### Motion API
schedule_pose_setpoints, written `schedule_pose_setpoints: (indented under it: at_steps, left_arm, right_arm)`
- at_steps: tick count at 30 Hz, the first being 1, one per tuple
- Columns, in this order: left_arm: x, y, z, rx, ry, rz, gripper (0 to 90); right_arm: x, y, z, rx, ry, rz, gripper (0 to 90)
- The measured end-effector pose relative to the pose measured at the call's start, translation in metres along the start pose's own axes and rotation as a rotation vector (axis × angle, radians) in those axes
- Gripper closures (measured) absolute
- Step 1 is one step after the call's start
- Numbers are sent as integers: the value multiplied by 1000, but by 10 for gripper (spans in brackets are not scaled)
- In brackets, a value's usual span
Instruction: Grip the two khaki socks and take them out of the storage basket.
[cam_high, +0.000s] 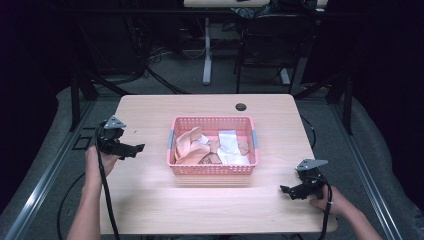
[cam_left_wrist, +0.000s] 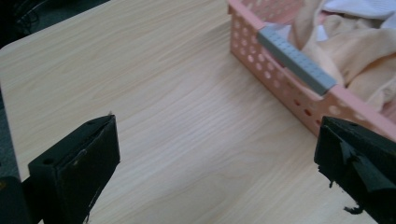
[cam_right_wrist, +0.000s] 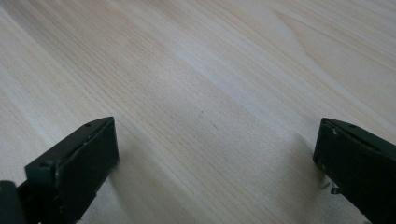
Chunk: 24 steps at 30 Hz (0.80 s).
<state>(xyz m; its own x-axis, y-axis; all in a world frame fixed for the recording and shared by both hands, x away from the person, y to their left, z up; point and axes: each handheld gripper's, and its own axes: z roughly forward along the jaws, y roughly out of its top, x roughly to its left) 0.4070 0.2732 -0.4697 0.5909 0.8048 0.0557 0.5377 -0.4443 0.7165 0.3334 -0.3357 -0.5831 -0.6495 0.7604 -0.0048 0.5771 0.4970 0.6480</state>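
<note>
A pink perforated basket with grey handles sits in the middle of the wooden table. Crumpled peach and white cloths lie inside it. My left gripper hovers at the table's left edge, open and empty, jaws pointing toward the basket. In the left gripper view the basket with its grey handle is ahead at the right, apart from the gripper. My right gripper is open near the front right corner, over bare wood. In the right gripper view that gripper has nothing between its jaws.
A round cable hole is at the table's back edge. Behind the table stand a chair and another table's leg. Dark frame posts flank the table. Cables trail from both grippers off the front edge.
</note>
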Motion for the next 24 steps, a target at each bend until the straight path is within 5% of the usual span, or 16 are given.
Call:
schedule_pose_setpoints:
  at_steps: [15,24]
  left_arm:
    - [-27,25,-5,27,-32,39,1]
    - [-50,41,3,41,-91,110,1]
  right_arm:
    - [0,0,0,0,0,0,0]
    - [0,0,0,-2,4,0,0]
